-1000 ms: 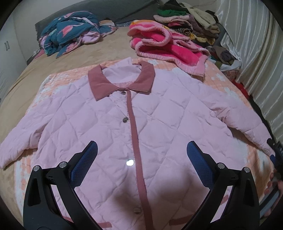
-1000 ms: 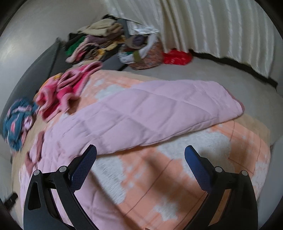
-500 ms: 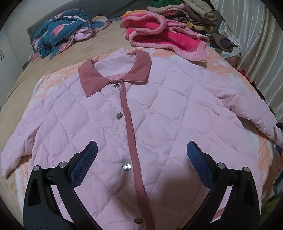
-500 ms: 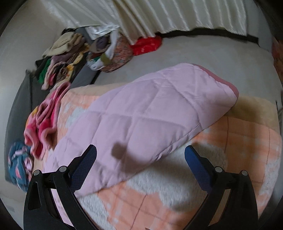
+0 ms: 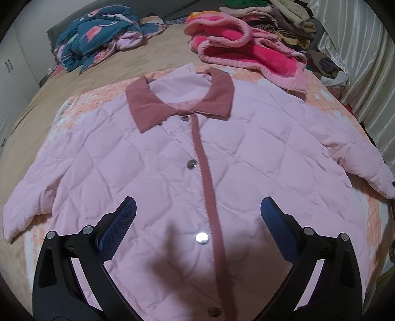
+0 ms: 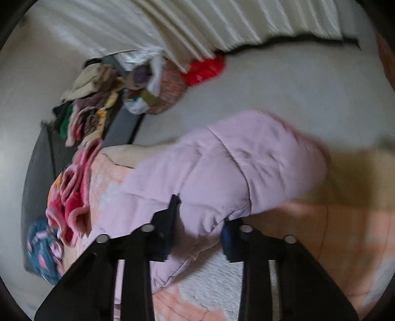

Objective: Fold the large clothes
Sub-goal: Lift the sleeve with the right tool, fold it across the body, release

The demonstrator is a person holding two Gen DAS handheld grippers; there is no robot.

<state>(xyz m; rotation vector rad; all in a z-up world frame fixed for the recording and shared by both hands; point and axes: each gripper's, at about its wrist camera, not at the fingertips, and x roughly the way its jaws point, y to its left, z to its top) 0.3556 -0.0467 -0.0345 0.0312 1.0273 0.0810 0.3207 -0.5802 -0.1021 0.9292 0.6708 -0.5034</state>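
Observation:
A pink quilted jacket (image 5: pixel 153 158) with a dusty-rose collar and button placket lies flat, front up, on an orange-and-white blanket (image 5: pixel 81 103) on the bed. My left gripper (image 5: pixel 198 217) is open and empty, hovering over the jacket's lower front near a shiny button. In the right wrist view my right gripper (image 6: pixel 200 222) has its jaws closed in on the jacket's right sleeve (image 6: pixel 246 158), pinching its padded fabric near the cuff end at the bed's edge. That view is blurred.
A pink fleece garment (image 5: pixel 246 49) lies behind the jacket's collar, a blue patterned garment (image 5: pixel 98 42) at the far left. A pile of clothes (image 5: pixel 284 22) sits at the far right beside a curtain (image 5: pixel 365 74). Floor (image 6: pixel 284 86) and a red bag (image 6: pixel 205 69) lie beyond the bed.
My right gripper moved down onto the sleeve and closed on it. My left gripper moved forward over the jacket and stayed open.

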